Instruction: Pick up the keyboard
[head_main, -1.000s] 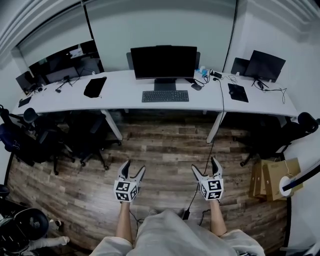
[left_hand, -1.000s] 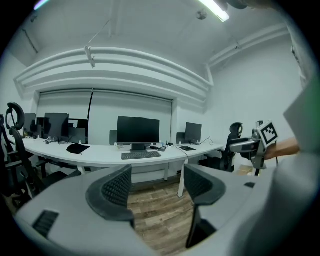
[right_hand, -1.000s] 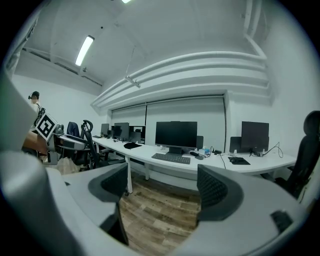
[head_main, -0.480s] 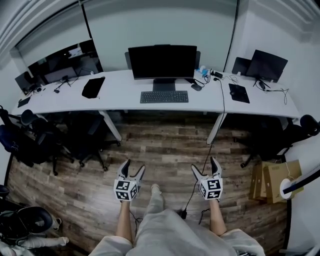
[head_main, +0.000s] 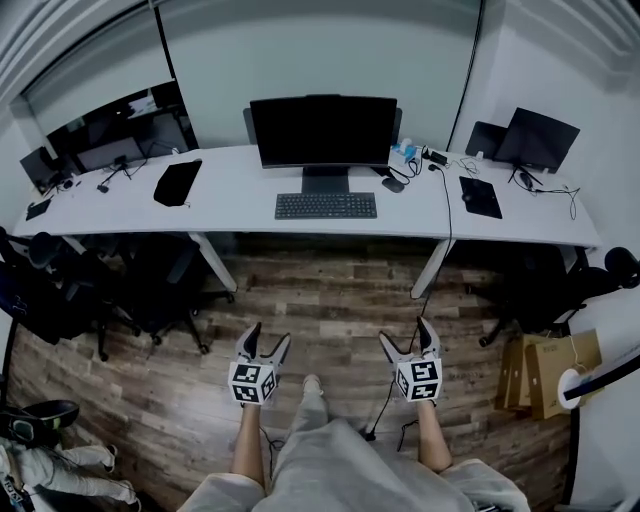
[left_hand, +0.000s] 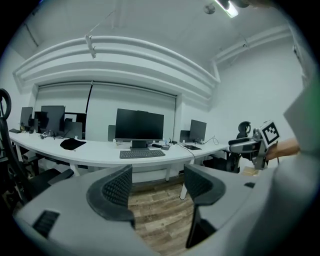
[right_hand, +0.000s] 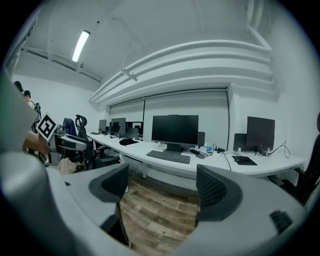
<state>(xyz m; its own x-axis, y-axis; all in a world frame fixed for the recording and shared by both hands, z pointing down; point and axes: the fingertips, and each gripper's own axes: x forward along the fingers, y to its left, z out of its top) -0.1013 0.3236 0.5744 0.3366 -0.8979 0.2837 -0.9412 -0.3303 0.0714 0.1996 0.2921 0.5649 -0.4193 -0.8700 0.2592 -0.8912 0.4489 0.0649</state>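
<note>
The keyboard (head_main: 326, 205) lies crosswise along the front edge of the tabletop (head_main: 240, 192), well ahead of the left hand-held gripper (head_main: 268, 335) and right hand-held gripper (head_main: 407, 332) (both open, empty).

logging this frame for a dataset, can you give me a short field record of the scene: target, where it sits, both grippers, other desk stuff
target: keyboard, lying flat, untouched
location: white desk, directly in front of the centre monitor
left gripper: open, empty, over the wood floor, far short of the desk
right gripper: open, empty, level with the left one
other desk items: black pouch to the keyboard's left, black pad to its right
task state: keyboard not yet reached
</note>
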